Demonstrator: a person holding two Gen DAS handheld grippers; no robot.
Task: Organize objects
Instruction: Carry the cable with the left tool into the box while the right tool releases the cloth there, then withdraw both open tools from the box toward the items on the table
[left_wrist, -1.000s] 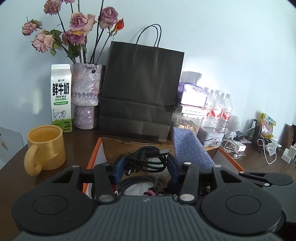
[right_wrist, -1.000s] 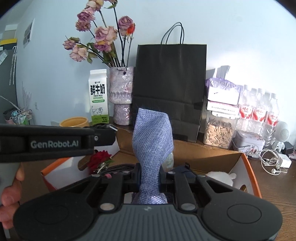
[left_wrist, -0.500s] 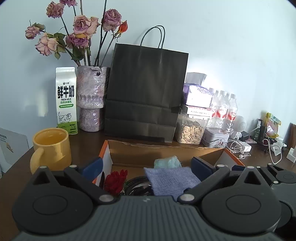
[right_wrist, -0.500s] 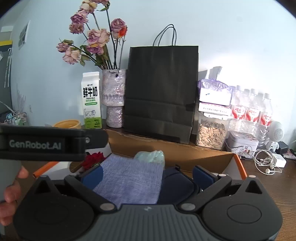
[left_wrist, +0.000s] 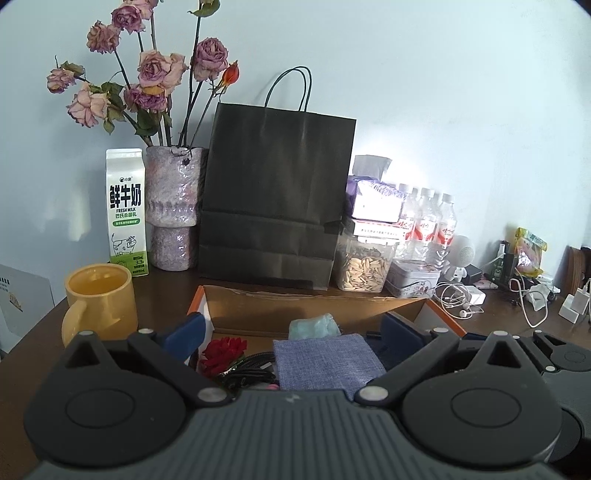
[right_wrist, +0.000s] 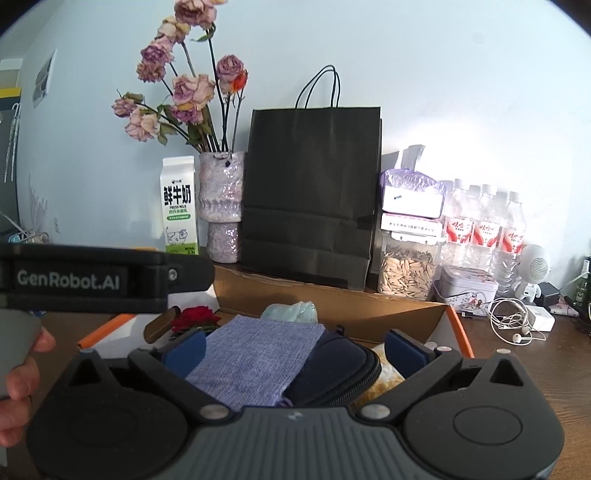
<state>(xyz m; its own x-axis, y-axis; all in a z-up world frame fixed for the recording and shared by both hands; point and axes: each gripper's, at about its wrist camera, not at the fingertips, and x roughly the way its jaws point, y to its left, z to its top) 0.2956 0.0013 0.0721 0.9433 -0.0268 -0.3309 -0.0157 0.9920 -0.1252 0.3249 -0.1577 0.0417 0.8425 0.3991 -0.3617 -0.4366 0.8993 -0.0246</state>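
box (left_wrist: 295, 306): before bag (left_wrist: 277, 199) | pouch (left_wrist: 325, 363): in box | mug (left_wrist: 99, 299): left of box

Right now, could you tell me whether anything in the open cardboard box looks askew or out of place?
The blue woven fabric pouch lies slantwise, draped over the dark zippered case rather than flat on the floor of the cardboard box. Nothing looks spilled or damaged.

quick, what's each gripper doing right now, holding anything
Left gripper: open, holding nothing, above the box.
Right gripper: open, holding nothing; the blue pouch lies loose in the box.
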